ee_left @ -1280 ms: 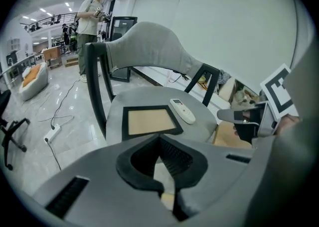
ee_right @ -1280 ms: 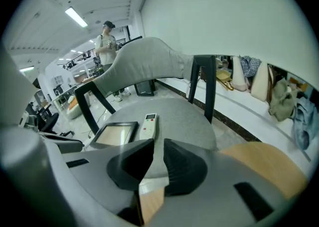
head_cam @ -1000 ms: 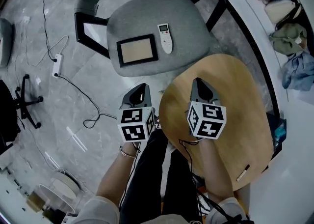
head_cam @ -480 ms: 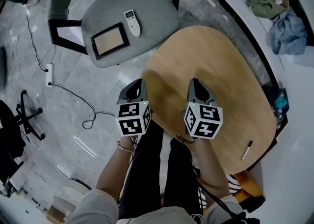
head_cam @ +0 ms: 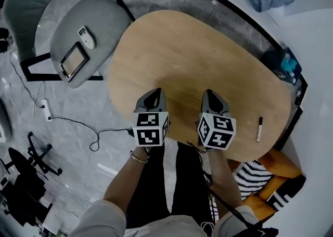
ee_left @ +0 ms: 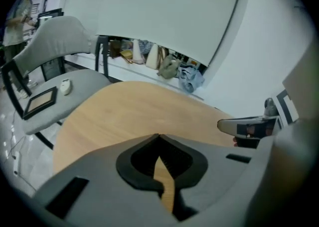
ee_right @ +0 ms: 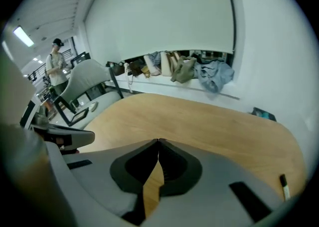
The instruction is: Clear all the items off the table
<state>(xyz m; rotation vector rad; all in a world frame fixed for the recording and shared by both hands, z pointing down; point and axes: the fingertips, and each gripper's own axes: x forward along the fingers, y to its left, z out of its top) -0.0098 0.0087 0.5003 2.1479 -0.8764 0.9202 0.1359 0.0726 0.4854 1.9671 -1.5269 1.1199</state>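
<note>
An oval wooden table fills the middle of the head view. A black-and-white marker pen lies near its right front edge; the right gripper view has the pen at the lower right. My left gripper hovers over the table's near left edge, jaws shut with nothing between them. Beside it over the near edge, my right gripper is also shut and empty. Both point down and away from me, well apart from the pen.
A grey chair at the upper left carries a framed tablet and a white remote. Clothes and bags lie along a ledge beyond the table. A striped cushion sits at the lower right. Cables run over the floor at left.
Both grippers have swung from over the floor and table edge to over the table's near side. The chair has slid to the upper left of the view, and the pen shows more.
</note>
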